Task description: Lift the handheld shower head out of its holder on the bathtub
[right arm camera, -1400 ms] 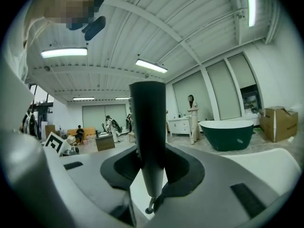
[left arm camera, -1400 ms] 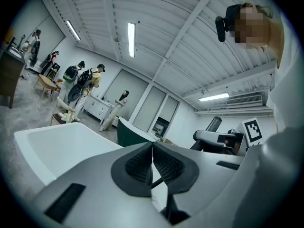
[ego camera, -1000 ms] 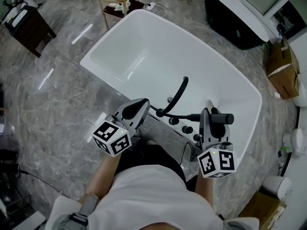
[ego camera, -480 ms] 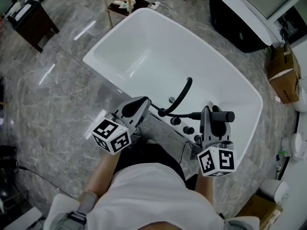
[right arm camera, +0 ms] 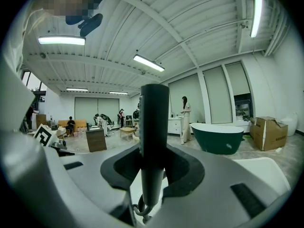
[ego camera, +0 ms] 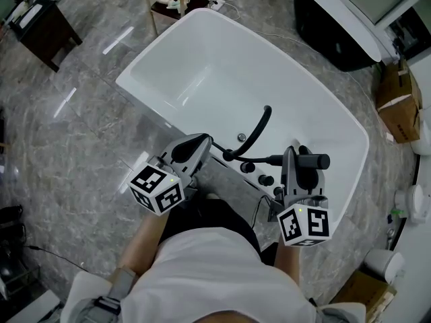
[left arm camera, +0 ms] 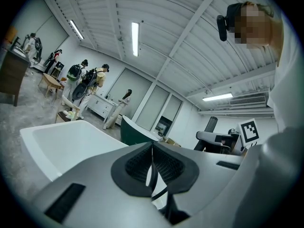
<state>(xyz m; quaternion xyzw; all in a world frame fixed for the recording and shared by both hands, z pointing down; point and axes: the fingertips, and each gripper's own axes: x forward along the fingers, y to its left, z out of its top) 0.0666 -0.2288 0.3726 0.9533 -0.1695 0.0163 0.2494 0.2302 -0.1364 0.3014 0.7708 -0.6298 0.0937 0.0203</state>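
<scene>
**Shower head clamped in the right gripper at the bathtub's near rim**

Head view: the black shower head (ego camera: 314, 161) lies level along the near rim of the bathtub (ego camera: 222, 73), with its free end toward the right corner. Its hose (ego camera: 259, 159) trails left past the knobs (ego camera: 248, 169) and the curved spout (ego camera: 260, 128). The right gripper (ego camera: 296, 159) holds it, and the left gripper (ego camera: 201, 145) sits near the spout's base. Left gripper view: jaws pressed together, nothing between them. Right gripper view: the handle stands upright, pinched between the pads.

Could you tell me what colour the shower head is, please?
The shower head is black; the right gripper view shows it best.
</scene>
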